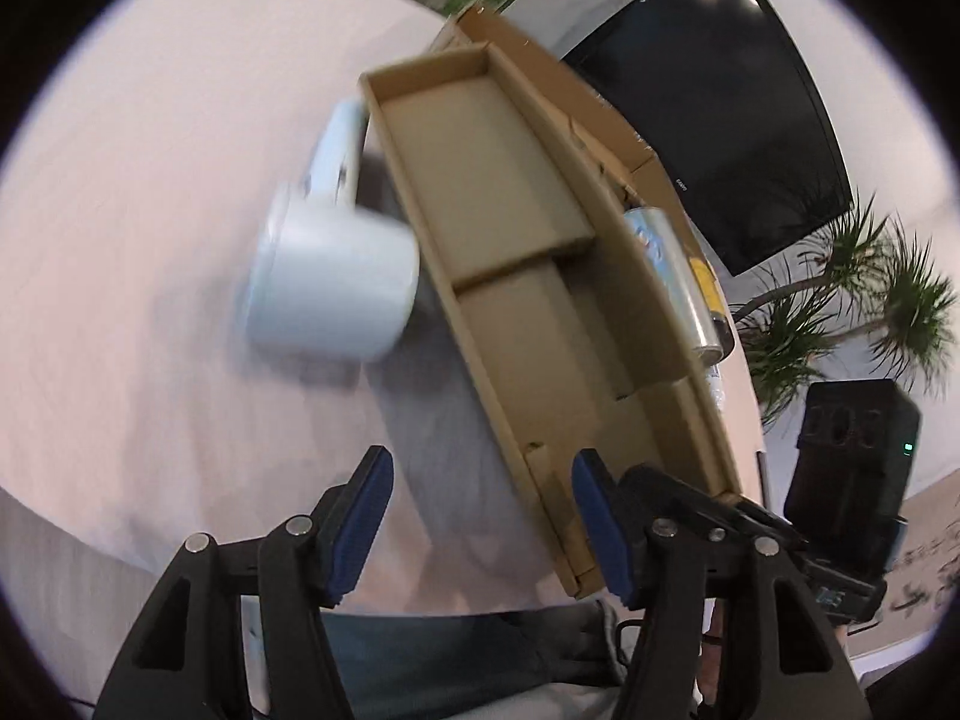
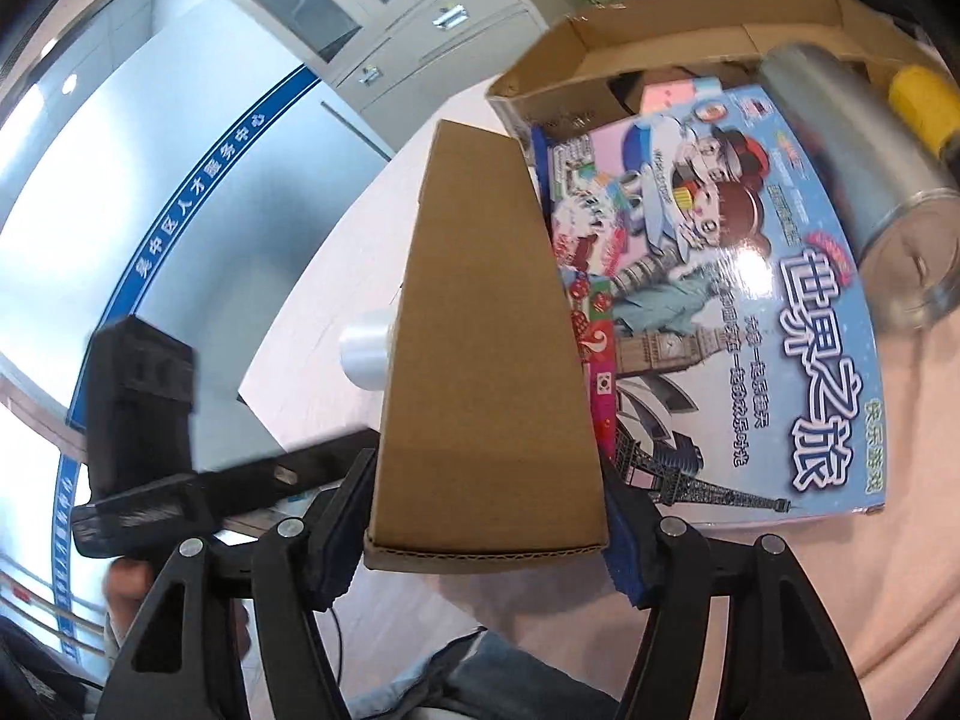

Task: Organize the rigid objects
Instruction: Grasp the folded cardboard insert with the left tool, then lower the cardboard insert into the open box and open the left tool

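Note:
A long, shallow, open cardboard box (image 1: 528,276) is held lifted and tilted; in the right wrist view its plain underside (image 2: 486,324) fills the middle. My right gripper (image 2: 489,531) is shut on this box, pads on both sides of its near end. My left gripper (image 1: 483,531) is open and empty, with the box's near corner between its fingers (image 1: 360,516) but not touching. A white mug (image 1: 333,300) lies on its side on the pale table (image 1: 132,252), left of the box. The right gripper shows in the left wrist view (image 1: 840,480).
A bigger cardboard box (image 2: 690,42) behind holds a colourful board game box (image 2: 750,300), a silver can (image 2: 864,162) (image 1: 672,276) and a yellow item (image 2: 924,102). A black TV (image 1: 738,96), plants (image 1: 864,300), grey cabinets (image 2: 390,18) and a blue-striped glass wall (image 2: 150,192) surround the table.

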`<action>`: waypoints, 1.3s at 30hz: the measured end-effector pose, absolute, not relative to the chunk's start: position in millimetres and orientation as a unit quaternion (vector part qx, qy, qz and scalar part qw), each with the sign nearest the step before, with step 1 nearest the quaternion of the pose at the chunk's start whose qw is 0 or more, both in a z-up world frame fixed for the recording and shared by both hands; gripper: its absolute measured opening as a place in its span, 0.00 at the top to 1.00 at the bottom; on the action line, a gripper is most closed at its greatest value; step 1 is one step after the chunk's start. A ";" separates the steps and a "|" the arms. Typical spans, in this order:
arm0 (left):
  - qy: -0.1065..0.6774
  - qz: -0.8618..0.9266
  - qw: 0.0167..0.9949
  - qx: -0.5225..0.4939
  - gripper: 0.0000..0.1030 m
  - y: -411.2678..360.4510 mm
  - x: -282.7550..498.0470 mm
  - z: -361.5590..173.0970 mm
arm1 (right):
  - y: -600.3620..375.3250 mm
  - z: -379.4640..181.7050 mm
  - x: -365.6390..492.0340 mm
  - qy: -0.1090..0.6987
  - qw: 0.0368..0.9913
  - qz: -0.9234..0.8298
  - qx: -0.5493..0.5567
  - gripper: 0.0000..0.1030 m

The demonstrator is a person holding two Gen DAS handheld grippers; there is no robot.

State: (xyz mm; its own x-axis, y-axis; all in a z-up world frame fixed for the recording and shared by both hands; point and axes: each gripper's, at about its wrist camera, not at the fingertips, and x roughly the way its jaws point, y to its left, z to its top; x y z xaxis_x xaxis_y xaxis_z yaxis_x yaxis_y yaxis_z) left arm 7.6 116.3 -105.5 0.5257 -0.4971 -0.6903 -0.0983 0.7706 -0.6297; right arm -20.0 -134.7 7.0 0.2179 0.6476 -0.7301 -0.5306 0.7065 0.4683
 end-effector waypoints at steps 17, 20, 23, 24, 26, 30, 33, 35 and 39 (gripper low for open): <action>0.420 -0.076 0.872 -0.240 0.82 103.1 -14.8 -74.1 | -88.0 26.6 -63.3 0.434 0.822 0.330 -0.165 0.76; 0.373 -0.054 0.911 -0.165 0.83 93.1 -21.0 -30.0 | -89.8 35.4 -63.1 0.431 0.827 0.339 -0.126 0.78; 0.343 -0.052 0.929 -0.126 0.83 90.0 -7.6 3.6 | -83.4 57.2 -49.1 0.414 0.840 0.341 -0.081 0.78; 0.335 -0.056 0.933 -0.116 0.83 91.2 -0.2 12.0 | -86.0 65.7 -46.1 0.406 0.846 0.339 -0.065 0.78; 0.320 -0.065 0.940 -0.098 0.83 91.6 21.8 32.7 | -89.8 84.1 -30.5 0.390 0.857 0.336 -0.034 0.78; 0.296 -0.074 0.951 -0.044 0.83 83.0 95.8 74.4 | -80.6 114.4 23.4 0.375 0.868 0.326 -0.014 0.78; 0.298 -0.075 0.951 -0.021 0.83 91.2 162.5 96.9 | -57.3 135.2 89.3 0.376 0.869 0.322 0.002 0.78; 0.316 -0.077 0.945 -0.025 0.83 103.2 206.1 98.3 | -35.4 146.3 153.2 0.373 0.873 0.315 0.012 0.79; 0.357 -0.085 0.929 -0.057 0.83 129.5 278.4 77.4 | -16.1 129.0 252.9 0.404 0.864 0.299 0.031 0.79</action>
